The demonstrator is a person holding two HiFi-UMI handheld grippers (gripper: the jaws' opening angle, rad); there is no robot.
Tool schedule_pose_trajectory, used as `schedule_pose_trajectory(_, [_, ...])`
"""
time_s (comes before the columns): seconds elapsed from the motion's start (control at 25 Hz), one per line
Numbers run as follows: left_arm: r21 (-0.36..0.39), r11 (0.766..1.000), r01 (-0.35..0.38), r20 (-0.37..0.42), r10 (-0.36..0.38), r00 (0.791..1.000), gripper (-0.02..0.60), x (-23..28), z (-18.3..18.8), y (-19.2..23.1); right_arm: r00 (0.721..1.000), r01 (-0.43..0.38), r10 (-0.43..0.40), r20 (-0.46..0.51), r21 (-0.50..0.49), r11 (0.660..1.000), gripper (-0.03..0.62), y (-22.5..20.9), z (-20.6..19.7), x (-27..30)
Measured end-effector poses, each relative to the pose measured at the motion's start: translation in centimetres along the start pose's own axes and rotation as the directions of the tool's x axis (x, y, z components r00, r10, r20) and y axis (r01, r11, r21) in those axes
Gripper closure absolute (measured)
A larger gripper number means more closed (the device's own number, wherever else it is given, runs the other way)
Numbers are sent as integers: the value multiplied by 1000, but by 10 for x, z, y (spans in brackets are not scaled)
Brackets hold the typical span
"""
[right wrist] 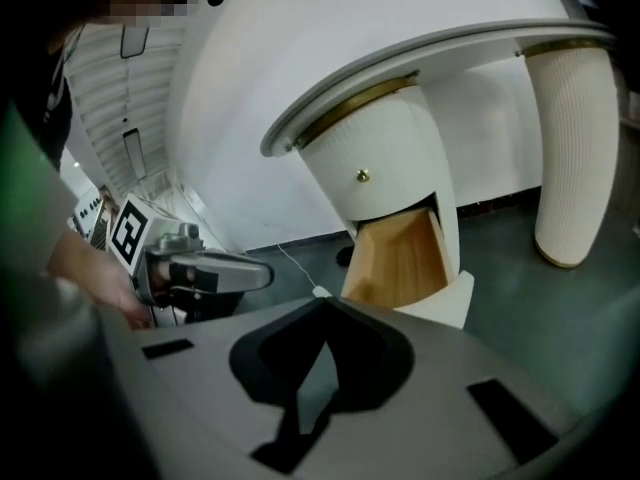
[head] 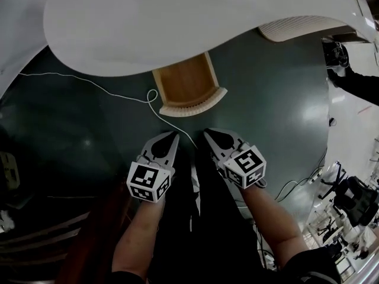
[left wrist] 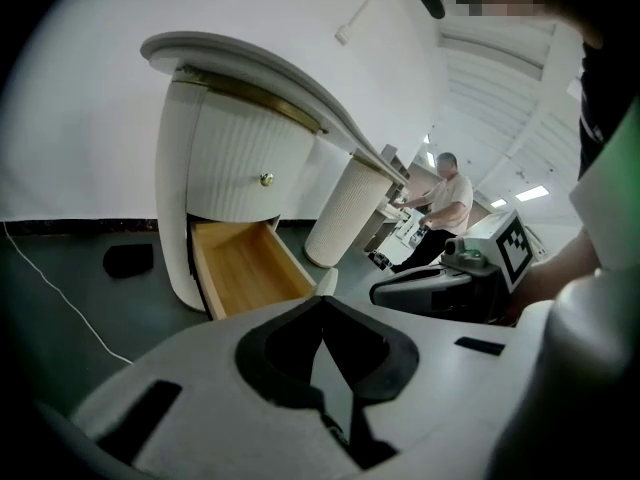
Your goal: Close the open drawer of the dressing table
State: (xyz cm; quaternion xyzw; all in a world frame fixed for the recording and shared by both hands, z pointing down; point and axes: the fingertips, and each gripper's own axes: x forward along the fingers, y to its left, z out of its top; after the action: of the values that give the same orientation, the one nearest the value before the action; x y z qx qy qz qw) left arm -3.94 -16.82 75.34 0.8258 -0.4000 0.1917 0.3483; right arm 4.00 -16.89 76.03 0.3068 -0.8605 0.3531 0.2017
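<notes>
Just a dark greenish floor (head: pixel 266 99), kinda glossy, with a thin white cable (head: pixel 89 83) trailing over it. Plain white wall (left wrist: pixel 80 118) behind, lit panels (left wrist: pixel 530 193) up on the ceiling, someone (left wrist: pixel 450 193) standing far back

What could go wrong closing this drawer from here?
The white cable loops on the floor beside the open drawer; feet could snag it. The left tool and right tool are shut to narrow tips, which might slip on the drawer's curved ribbed front or push it crooked.
</notes>
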Motion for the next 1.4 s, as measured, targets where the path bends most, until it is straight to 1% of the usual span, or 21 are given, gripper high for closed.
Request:
schedule_pose_trajectory(0.12, [14,1000,4,-12,-4,1000,572,19,-14,6,999,25,-26,20,13,1000,588,-18,-14,10])
schedule_pose_trajectory(0.28, [10,1000,16,-29,-15,999,572,39,-27,11,999,47,-47,27,28,999,588,-38,-26,20])
schedule_pose_trajectory(0.44, [-11,1000,12,-33,-12,999,572,57,-35,18,998,57,-58,22,35,998,588,-54,-41,23])
schedule_pose_trajectory(0.56, [0,1000,12,-49,-12,999,572,67,-42,22,998,55,-55,5,43,998,588,-63,-55,28])
schedule_pose_trajectory(0.68, [12,1000,15,-57,-14,998,572,74,-43,25,999,52,-52,1,62,997,588,-72,-61,34])
schedule_pose_trajectory(0.84, [-17,1000,11,-48,-12,999,572,79,-43,32,997,71,-72,20,80,994,588,-86,-56,47])
schedule_pose_trajectory(0.96, [-24,1000,8,-45,-9,999,572,80,-47,36,997,70,-73,36,84,994,588,-90,-50,59])
schedule_pose_trajectory(1.08, [-30,1000,3,-42,-4,999,572,80,-50,36,997,63,-66,38,74,995,586,-91,-49,63])
schedule_pose_trajectory(1.24, [-28,1000,-3,-25,2,1000,572,78,-47,43,998,60,-61,17,49,997,586,-94,-46,71])
schedule_pose_trajectory(1.4, [-24,1000,-15,2,15,1000,572,72,-35,55,998,55,-56,15,30,998,586,-98,-33,83])
